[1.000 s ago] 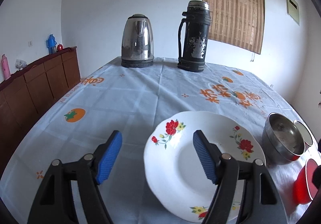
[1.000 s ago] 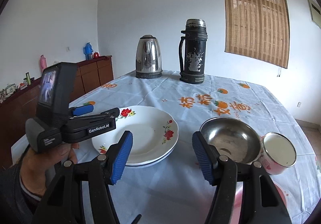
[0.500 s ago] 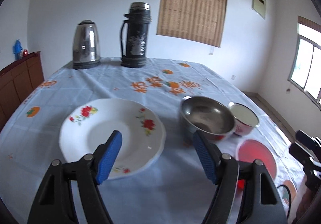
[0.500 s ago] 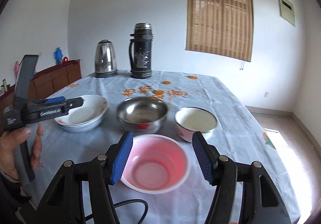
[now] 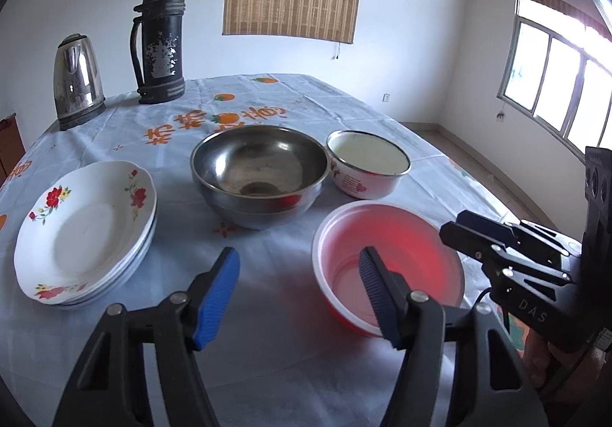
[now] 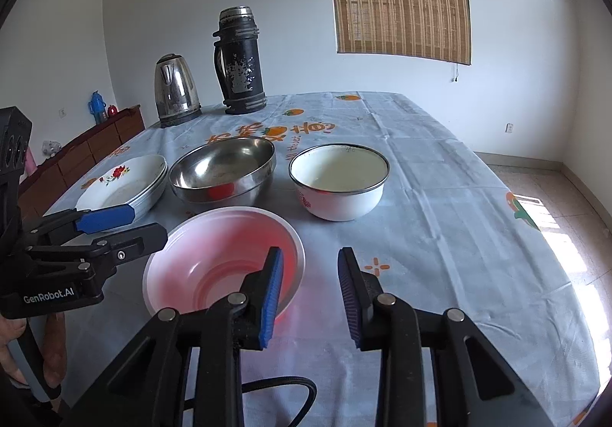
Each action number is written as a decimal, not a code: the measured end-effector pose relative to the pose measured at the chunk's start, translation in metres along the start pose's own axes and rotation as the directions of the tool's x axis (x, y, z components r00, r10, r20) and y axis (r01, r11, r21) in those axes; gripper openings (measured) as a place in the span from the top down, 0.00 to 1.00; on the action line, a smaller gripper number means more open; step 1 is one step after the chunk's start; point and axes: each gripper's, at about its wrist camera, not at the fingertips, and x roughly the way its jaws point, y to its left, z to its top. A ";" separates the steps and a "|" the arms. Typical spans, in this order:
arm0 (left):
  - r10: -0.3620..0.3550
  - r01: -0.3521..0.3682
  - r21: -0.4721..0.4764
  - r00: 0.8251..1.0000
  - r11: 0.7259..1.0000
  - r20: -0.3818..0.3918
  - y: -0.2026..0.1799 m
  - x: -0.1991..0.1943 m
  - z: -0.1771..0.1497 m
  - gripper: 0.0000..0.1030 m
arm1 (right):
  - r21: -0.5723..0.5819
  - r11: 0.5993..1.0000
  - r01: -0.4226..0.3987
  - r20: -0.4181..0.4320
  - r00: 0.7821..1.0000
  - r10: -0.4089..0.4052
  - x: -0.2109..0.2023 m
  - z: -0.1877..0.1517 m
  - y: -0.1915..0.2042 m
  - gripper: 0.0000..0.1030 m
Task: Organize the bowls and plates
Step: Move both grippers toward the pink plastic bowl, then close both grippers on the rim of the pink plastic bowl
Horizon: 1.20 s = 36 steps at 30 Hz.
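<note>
Pink bowl (image 6: 223,262) now framed by both views, plates (image 5: 86,232) passed; left gripper (image 5: 298,293) and right gripper (image 6: 310,293), empty, are closing, its rim straddled.

You are in a home dining room: a clothed table (image 5: 290,358) bears a kettle (image 5: 78,77), flask (image 5: 160,40), plates (image 5: 84,232) and bowls (image 5: 260,174); a sideboard (image 6: 95,144) lines the wall.

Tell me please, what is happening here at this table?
A person holds tongs in each hand over a table with dishes to tidy. Both the left tongs and the right tongs are at the red plastic bowl, closing, nothing gripped yet. The floral plates are already stacked; the steel bowl and white enamel bowl stand separate.
</note>
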 end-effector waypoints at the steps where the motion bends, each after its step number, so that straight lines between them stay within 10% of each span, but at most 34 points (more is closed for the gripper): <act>1: -0.004 0.004 0.002 1.000 1.000 -0.008 -0.001 0.001 -0.001 0.47 | -0.001 1.000 -0.003 -0.004 1.000 0.003 0.001 -0.001 0.000 0.74; 15: -0.075 0.074 -0.009 0.995 0.997 -0.062 -0.011 0.014 -0.013 0.77 | -0.020 0.999 -0.030 -0.010 1.000 0.029 0.006 -0.007 0.009 0.85; 36: -0.034 0.032 0.045 0.999 0.998 0.040 -0.014 -0.014 0.016 0.78 | 0.024 0.996 -0.083 0.030 0.996 0.083 -0.007 0.018 0.006 0.88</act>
